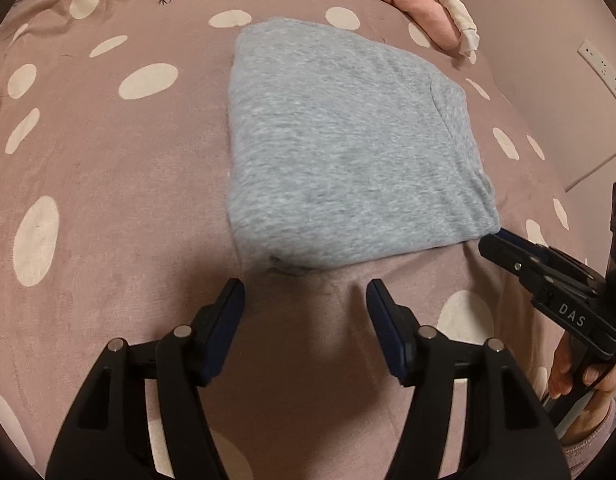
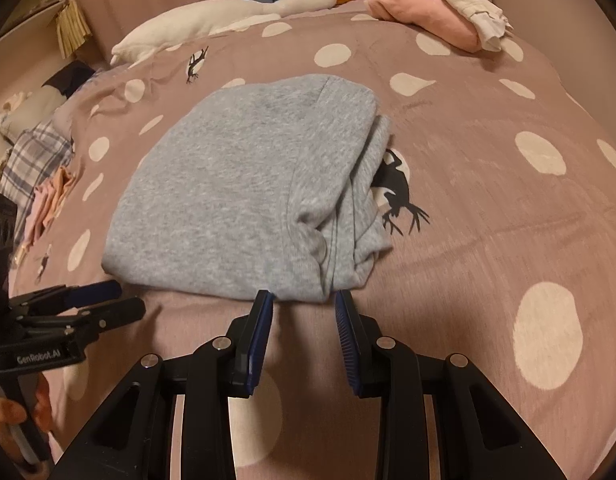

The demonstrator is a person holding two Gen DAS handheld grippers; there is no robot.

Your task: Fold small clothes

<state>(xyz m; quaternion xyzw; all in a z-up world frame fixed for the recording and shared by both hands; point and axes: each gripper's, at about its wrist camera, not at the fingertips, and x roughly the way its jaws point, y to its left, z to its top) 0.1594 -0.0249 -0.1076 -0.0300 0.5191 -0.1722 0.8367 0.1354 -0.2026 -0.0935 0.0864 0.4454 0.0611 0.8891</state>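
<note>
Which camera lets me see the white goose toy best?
The right wrist view. The goose toy lies whole at the far edge of the spotted bedcover, orange beak and eye showing, behind the folded grey garment. The left wrist view shows at most a white scrap at its top edge.

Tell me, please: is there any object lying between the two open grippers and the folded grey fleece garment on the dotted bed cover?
Nothing visible stands in the way. Only bare pink dotted bed cover lies between the left gripper and the folded grey fleece garment. The right gripper is already at its near edge.
</note>
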